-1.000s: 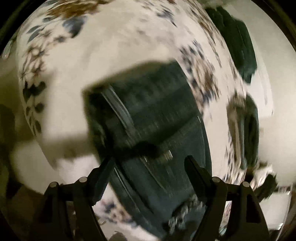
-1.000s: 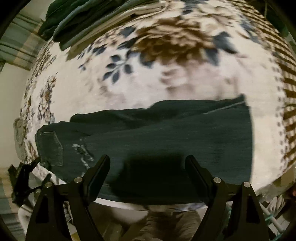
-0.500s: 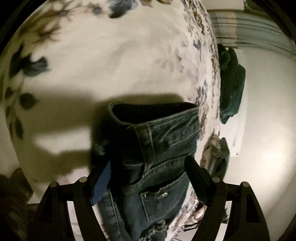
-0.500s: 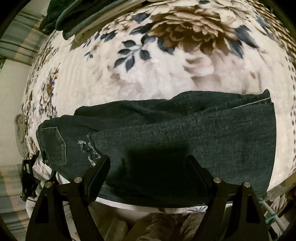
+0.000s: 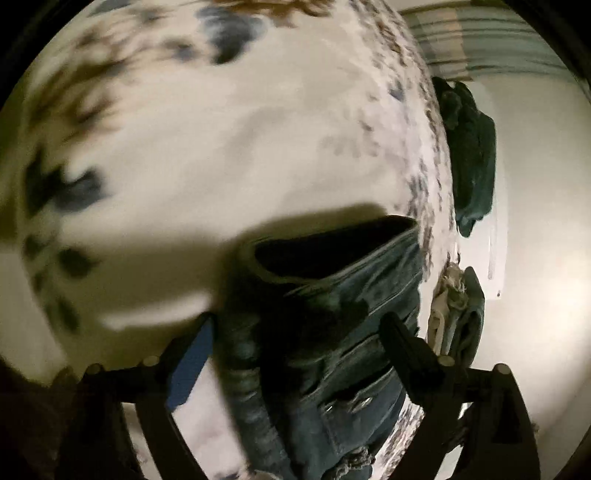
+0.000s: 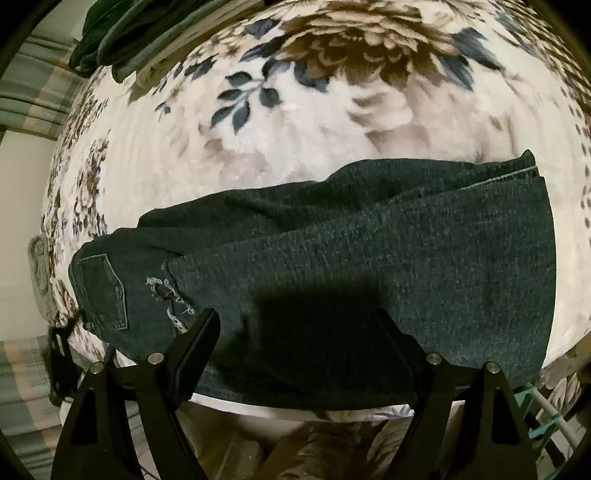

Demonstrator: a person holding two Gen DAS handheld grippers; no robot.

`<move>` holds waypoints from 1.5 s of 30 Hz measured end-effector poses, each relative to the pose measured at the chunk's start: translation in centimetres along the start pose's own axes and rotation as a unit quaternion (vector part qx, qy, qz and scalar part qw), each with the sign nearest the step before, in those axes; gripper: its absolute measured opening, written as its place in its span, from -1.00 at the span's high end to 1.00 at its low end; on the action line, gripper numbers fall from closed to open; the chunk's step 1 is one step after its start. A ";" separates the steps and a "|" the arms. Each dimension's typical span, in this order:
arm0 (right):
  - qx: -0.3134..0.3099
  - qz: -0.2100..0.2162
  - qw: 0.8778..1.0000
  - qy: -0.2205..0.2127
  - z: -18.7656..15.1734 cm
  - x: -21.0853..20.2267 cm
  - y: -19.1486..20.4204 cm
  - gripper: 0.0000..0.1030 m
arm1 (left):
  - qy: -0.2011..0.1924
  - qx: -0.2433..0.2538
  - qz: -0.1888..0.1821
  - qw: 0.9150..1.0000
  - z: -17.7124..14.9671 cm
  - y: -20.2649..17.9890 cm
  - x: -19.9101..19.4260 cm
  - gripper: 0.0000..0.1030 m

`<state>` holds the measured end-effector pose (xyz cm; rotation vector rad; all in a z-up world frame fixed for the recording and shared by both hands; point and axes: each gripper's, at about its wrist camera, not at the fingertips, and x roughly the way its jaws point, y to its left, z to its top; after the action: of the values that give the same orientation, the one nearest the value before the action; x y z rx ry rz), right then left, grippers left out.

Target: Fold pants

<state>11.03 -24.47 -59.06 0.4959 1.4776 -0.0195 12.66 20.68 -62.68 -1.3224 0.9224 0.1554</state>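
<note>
Dark blue jeans [image 6: 369,258] lie folded lengthwise across a floral blanket [image 6: 295,122], waist with back pocket [image 6: 103,291] at the left, leg hems at the right. In the left wrist view the waistband [image 5: 332,280] stands open between my fingers. My left gripper [image 5: 299,332] is open, its fingers on either side of the waistband. My right gripper [image 6: 299,328] is open and empty above the near edge of the legs.
A pile of dark green clothes [image 6: 122,33] lies at the blanket's far left corner; it also shows in the left wrist view [image 5: 472,155]. More cloth [image 5: 458,314] hangs over the bed's edge. A light floor [image 5: 535,221] lies beyond the bed.
My left gripper has moved in close to the waistband, which now sits between its fingers. My right gripper has edged closer over the legs. The jeans lie as before.
</note>
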 end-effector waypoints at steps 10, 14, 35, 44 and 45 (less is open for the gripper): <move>-0.004 -0.008 1.000 -0.007 0.1 -0.1 -0.1 -0.65 | -0.024 0.026 0.015 0.999 0.7 -1.8 1.6 -0.65; -0.005 -0.045 0.999 -0.006 0.3 0.3 -0.2 -0.65 | -0.045 0.084 0.040 0.995 -0.7 -3.8 0.9 0.38; 0.004 -0.228 0.974 -0.003 0.9 -1.3 -5.6 -0.65 | -0.009 0.397 0.060 0.916 -19.0 -22.9 -4.4 0.46; 0.072 -0.228 0.971 -0.019 1.8 -6.4 -14.9 -0.65 | 0.043 0.486 0.086 0.869 -29.3 -26.3 0.3 0.46; 0.084 -0.228 0.970 -0.021 1.8 -7.0 -16.4 -0.65 | 0.047 0.493 0.087 0.864 -30.3 -26.4 0.8 0.46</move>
<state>6.86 -41.85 -57.38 0.2792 1.5283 -0.5202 13.85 -13.77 -42.00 -0.2899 0.9955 -0.2344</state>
